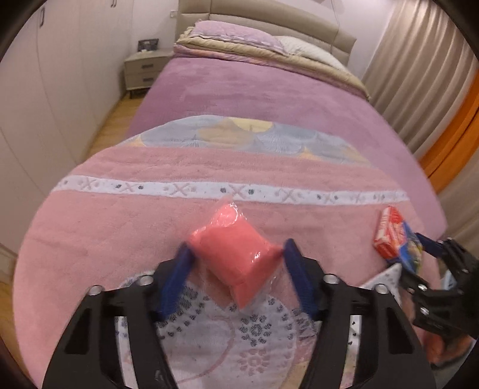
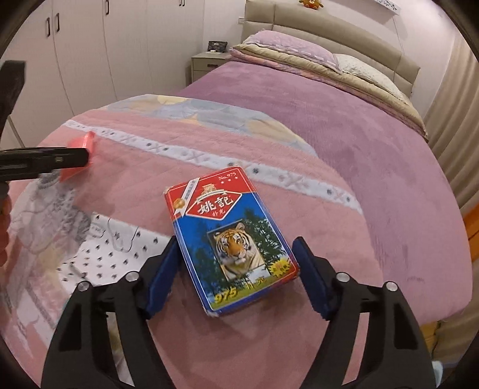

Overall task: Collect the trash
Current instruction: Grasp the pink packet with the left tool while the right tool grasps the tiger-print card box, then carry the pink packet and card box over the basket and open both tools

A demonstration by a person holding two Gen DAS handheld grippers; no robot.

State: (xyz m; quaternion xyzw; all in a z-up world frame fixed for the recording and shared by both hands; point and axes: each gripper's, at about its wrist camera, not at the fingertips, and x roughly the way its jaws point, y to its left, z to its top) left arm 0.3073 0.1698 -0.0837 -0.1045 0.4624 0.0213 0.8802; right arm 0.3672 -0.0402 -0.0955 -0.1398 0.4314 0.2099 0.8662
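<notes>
Plastic-wrapped pink soft block, light and squashy, sits pinched across its middle in the left gripper above the bed. Right gripper, spread, straddles the stiff tiger-printed card box lying flat; its long edges look the best hold.

A bed fills the room, covered by a mauve fleece blanket with a pink patterned blanket laid across its foot. Folded quilts and a pillow lie against the beige headboard. A nightstand stands beside white wardrobes. Beige curtains hang opposite.
</notes>
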